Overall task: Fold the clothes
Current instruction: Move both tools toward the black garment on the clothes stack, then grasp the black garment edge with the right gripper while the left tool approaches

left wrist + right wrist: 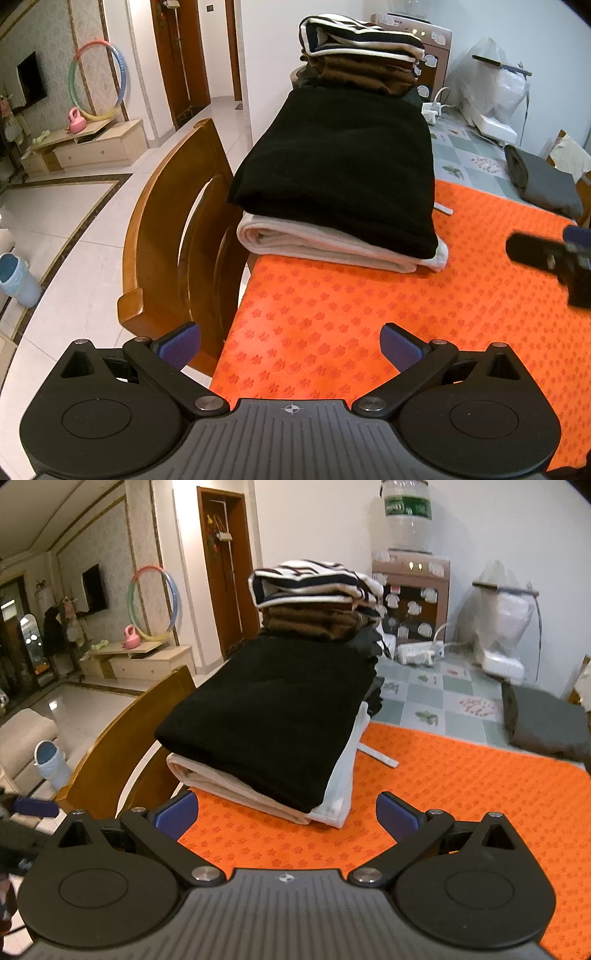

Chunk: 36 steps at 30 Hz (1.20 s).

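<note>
A folded black garment lies on top of a folded white one at the far left of the orange mat. Behind them sits a pile of folded brown clothes topped by a striped black-and-white piece. My left gripper is open over the mat's near left corner, holding nothing. My right gripper is open just in front of the white garment, also holding nothing; part of it shows at the right edge of the left wrist view.
A wooden chair stands against the table's left side. A folded grey item lies at the far right on the tiled tablecloth. A water dispenser, power strip and plastic-covered appliance stand at the back.
</note>
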Each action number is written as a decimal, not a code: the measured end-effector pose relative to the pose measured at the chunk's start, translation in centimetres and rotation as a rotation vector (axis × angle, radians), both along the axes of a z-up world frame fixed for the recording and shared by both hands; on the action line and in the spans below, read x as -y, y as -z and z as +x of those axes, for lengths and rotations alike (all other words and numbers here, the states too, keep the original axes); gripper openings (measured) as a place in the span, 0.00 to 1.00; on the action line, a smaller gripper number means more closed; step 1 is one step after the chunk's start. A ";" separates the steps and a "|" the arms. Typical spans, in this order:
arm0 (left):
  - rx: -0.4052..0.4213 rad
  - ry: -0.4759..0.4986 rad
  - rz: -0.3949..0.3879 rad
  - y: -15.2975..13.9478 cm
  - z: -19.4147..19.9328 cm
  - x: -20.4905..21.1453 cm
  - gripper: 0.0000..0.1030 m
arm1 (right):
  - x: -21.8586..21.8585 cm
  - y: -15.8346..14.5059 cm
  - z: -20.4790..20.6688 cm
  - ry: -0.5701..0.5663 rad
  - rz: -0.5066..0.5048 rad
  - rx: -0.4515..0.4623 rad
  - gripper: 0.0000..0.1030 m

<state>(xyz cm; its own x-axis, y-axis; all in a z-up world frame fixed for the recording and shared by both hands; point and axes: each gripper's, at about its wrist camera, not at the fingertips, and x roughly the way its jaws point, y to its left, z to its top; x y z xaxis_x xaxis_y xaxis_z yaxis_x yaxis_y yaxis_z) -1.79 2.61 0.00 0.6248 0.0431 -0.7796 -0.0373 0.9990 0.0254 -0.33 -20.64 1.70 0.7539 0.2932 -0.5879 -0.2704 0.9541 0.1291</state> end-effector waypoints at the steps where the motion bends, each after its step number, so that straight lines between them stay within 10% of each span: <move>1: -0.003 -0.003 -0.002 0.1 -0.1 -0.1 1.00 | 0.1 0.2 0.6 0.001 0.003 -0.006 1.00; 12: -0.019 -0.057 0.014 0.8 -1.4 -2.6 1.00 | -0.7 3.3 8.6 -0.046 0.045 -0.089 0.96; 30: -0.087 -0.186 0.058 2.3 -2.3 -7.1 1.00 | -12.3 7.3 14.7 -0.245 -0.305 0.048 0.83; 36: -0.090 -0.193 0.057 2.5 -1.8 -7.6 1.00 | -10.4 5.4 14.4 -0.214 -0.209 0.110 0.13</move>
<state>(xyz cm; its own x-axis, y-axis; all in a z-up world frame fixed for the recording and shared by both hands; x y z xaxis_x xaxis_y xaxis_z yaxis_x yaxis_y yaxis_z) -3.58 10.17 -2.55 0.5284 0.2005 -0.8250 -0.2224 0.9705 0.0933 14.08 -10.24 -3.72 0.7506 0.3336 -0.5703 -0.4696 0.8765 -0.1055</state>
